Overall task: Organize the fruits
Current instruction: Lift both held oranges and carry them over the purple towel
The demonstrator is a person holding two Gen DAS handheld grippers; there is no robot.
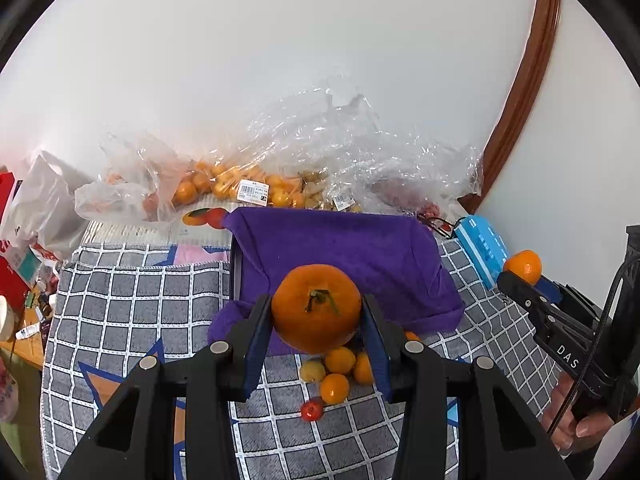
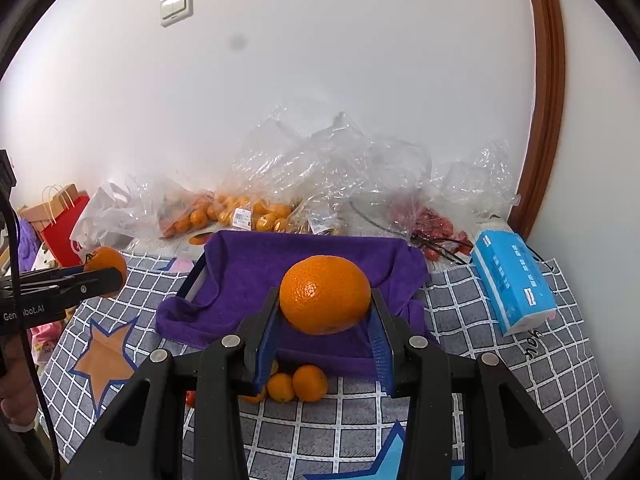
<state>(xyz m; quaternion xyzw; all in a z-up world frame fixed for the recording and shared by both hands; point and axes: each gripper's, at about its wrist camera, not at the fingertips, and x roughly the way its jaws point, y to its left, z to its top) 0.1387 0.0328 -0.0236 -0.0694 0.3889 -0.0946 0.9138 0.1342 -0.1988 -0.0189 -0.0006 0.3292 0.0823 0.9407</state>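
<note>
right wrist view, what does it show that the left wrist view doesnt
Only the right wrist view shows the wall switch and the red paper bag. Only the left wrist view shows the small red fruit on the checked cloth and the stem end of the left tool's orange. Both show a tool shut on an orange, the purple towel, the blue tissue pack and the bags of fruit.
</note>
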